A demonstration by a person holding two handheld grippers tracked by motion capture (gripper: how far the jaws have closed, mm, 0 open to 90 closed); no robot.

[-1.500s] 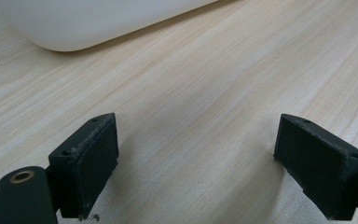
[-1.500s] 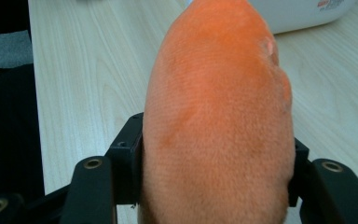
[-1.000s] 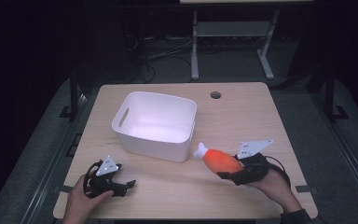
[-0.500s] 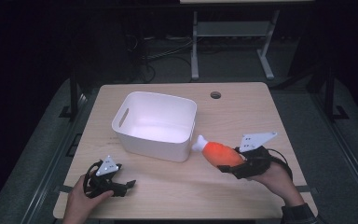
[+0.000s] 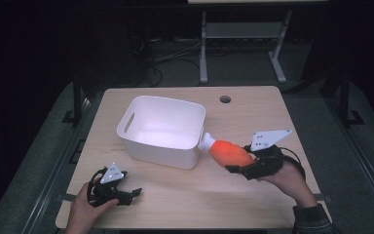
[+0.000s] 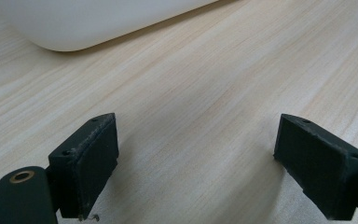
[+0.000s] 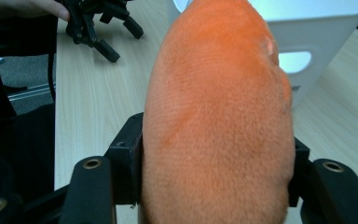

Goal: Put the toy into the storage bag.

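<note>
An orange plush drumstick (image 5: 230, 152) with a white tip is clamped between the jaws of the right gripper (image 5: 246, 163), held above the table with its tip at the near right corner of the white bin (image 5: 161, 130). The right hand (image 5: 285, 178) reaches in from the lower right. The left gripper (image 5: 131, 194) rests low on the light wooden table (image 5: 253, 107), jaws wide apart and empty. Dark floor surrounds the table.

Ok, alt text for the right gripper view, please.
A fuzzy orange plush toy is clamped between the right gripper's black jaws. Behind it stands a white bin on the wooden table, with the left gripper at upper left.
</note>
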